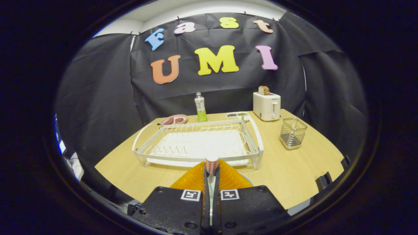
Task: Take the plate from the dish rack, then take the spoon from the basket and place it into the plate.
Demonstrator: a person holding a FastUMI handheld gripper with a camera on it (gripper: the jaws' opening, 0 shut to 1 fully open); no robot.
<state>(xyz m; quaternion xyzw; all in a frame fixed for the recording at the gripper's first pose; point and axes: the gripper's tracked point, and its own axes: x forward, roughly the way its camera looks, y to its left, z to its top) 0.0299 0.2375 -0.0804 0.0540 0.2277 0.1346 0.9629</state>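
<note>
Gripper (212, 176) clamped on spoon (212, 164)

Wood table (287, 169), black cloth wall (98, 98), maybe ceiling.

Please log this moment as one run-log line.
tool: shut on white spoon | over orange plate | white wire dish rack: empty

Even overhead light, table (294, 169) evenly bright, shadows soft and short under the dish rack (196, 143). Black cloth wall soaks up light, no glare. Strong fisheye bending at left and right table edges. Centre sharp; near gripper (211, 182) parts slightly soft and dim
</note>
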